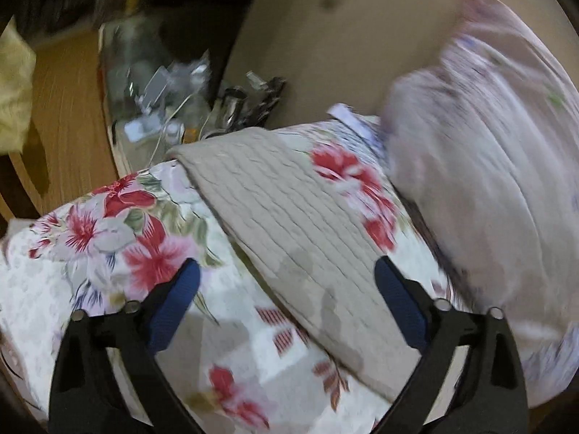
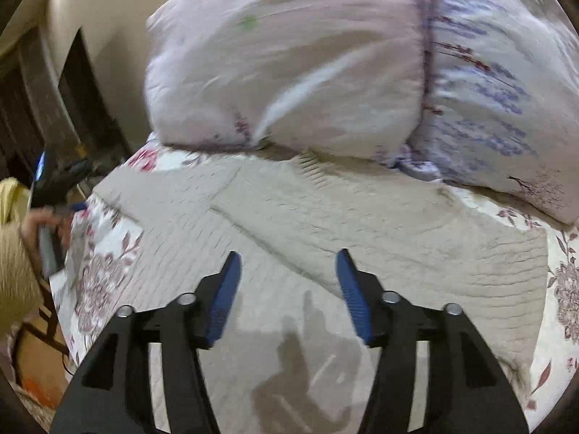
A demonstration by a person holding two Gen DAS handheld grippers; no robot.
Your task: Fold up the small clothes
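Now: beige ribbed garment [image 2: 362,231] flat on floral bedspread [image 1: 90,253], directly under my right gripper [image 2: 287,264], jaws apart, empty. From left gripper [image 1: 286,271], also spread and empty, it runs diagonally, far-left to near-right. Judge right nearer.

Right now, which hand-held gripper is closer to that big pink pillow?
Probably the right. The right hand-held gripper points straight at the pillow, above the beige ribbed garment. The left hand-held gripper sits off to the pillow's side, over the floral bedspread.
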